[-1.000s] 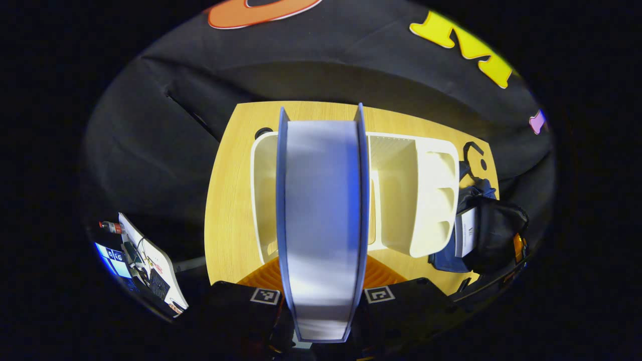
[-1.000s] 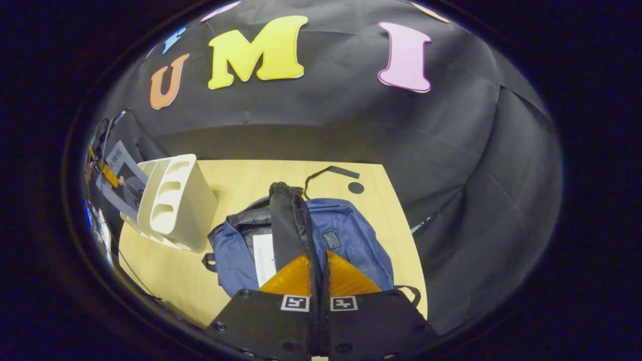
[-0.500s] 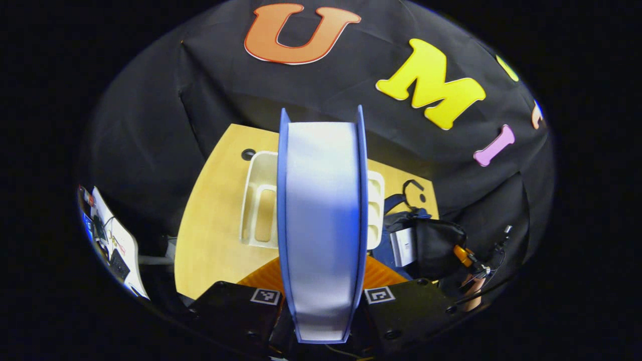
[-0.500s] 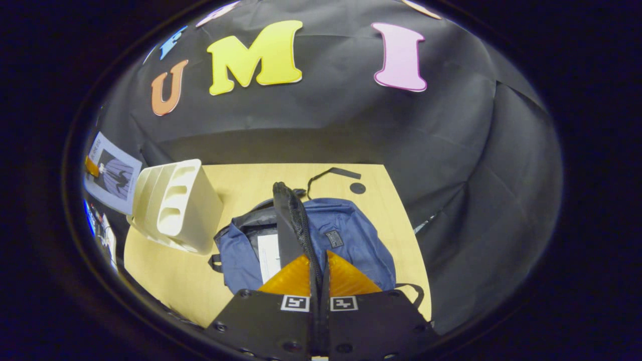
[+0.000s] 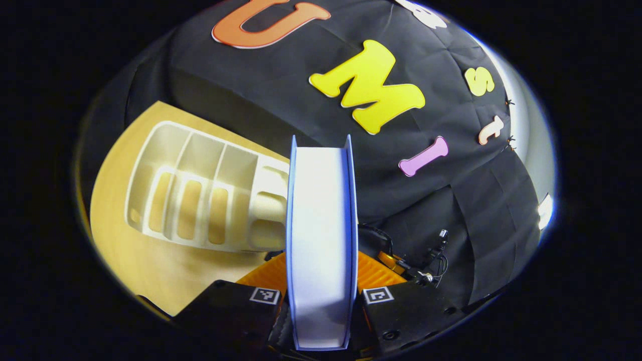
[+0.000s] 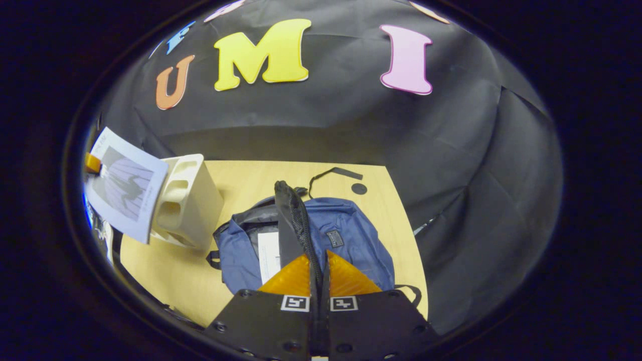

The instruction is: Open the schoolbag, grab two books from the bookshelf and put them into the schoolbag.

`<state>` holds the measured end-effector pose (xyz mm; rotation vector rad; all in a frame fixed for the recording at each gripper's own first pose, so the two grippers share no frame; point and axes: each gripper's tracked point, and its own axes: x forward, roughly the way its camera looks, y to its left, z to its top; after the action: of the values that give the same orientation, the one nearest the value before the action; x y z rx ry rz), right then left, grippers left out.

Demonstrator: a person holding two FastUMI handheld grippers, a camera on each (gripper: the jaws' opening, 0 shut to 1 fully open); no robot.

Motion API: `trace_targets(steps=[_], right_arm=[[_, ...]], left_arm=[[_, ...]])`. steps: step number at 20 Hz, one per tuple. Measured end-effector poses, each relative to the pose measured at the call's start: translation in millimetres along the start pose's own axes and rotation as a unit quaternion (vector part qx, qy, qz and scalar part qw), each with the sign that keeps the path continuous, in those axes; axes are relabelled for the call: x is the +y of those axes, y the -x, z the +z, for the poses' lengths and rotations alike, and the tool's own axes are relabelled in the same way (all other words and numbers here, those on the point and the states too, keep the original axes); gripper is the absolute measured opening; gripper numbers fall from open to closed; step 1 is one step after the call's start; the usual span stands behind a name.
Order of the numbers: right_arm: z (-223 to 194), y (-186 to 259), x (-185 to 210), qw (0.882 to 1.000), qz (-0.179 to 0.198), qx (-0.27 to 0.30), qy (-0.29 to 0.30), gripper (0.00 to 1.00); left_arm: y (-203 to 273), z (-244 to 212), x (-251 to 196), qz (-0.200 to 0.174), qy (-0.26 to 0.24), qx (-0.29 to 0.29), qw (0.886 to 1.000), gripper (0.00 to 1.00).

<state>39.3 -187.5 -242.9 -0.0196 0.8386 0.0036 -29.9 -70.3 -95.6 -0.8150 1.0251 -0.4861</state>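
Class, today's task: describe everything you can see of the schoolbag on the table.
The schoolbag is blue fabric with a dark lining, a small dark patch on its front and black straps. It lies on the wooden table beside the white bookshelf, its mouth open. The right gripper pinches its black flap and holds it up. A white book already sits inside.

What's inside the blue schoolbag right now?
The schoolbag is held open by the right gripper pinching its black flap. Inside lies one white book. The flap and the bag's sides hide anything deeper.
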Motion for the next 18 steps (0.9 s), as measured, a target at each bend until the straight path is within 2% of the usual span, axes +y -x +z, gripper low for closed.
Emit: trace_targets(steps=[3, 6, 10, 18], right_arm=[[-1, -1, -2, 1.0, 0.001, 0.003, 0.001, 0.01], [4, 2, -7, 1.0, 0.001, 0.001, 0.002, 0.01], [5, 3, -11, 1.0, 0.002, 0.003, 0.006, 0.01], [11, 4, -18, 1.0, 0.005, 0.01, 0.016, 0.01]], left_arm=[[-41, -43, -7, -0.027, 0.039, 0.025, 0.999, 0.46], [-84, -67, -3, -0.031, 0.068, 0.019, 0.997, 0.46], [-134, -81, -4, -0.025, 0.076, 0.005, 0.997, 0.46], [-209, -110, 0, -0.009, 0.059, 0.028, 0.998, 0.44]])
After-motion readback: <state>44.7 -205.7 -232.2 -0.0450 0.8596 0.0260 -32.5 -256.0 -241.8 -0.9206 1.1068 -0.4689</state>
